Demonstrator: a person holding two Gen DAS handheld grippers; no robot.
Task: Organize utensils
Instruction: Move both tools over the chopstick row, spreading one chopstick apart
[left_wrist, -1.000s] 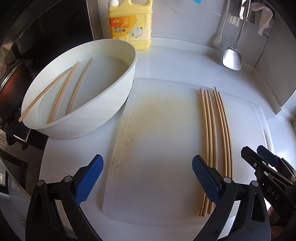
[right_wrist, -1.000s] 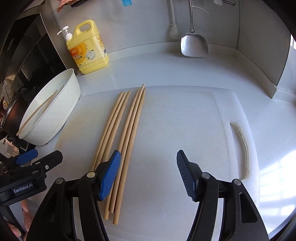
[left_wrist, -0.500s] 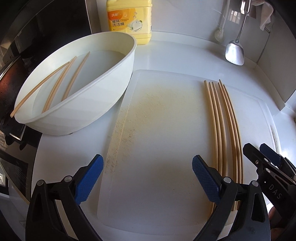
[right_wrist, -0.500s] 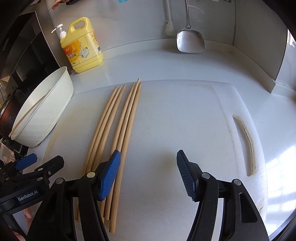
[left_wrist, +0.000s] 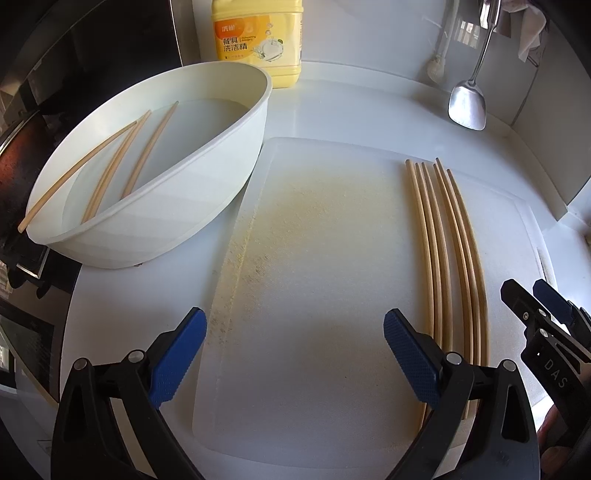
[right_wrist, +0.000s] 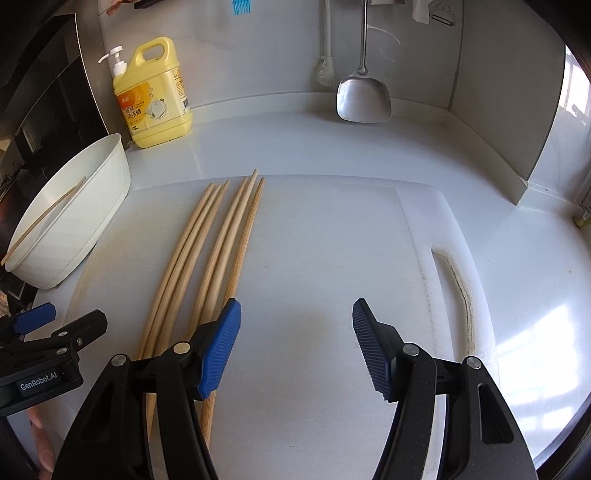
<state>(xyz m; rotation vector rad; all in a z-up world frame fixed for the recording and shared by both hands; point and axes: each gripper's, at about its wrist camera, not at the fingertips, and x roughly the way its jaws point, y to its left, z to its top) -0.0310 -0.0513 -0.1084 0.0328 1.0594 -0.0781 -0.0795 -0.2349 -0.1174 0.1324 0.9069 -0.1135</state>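
Several wooden chopsticks (left_wrist: 448, 251) lie side by side on a white cutting board (left_wrist: 314, 258); they also show in the right wrist view (right_wrist: 210, 254). Three more chopsticks (left_wrist: 110, 177) lean inside a white bowl (left_wrist: 207, 192) at the left. My left gripper (left_wrist: 295, 354) is open and empty above the board's near part, left of the row. My right gripper (right_wrist: 295, 347) is open and empty, just right of the row's near ends. Each gripper shows at the edge of the other's view.
A yellow dish-soap bottle (right_wrist: 155, 96) stands at the back by the wall. A metal spatula (right_wrist: 364, 96) hangs at the back right. A dark stove (left_wrist: 22, 166) lies left of the bowl. The cutting board has a handle slot (right_wrist: 456, 291) at its right.
Both grippers have drawn back slightly and shifted, so the bowl, bottle and chopsticks sit a little differently in view. Both stay open. Nothing was picked up.
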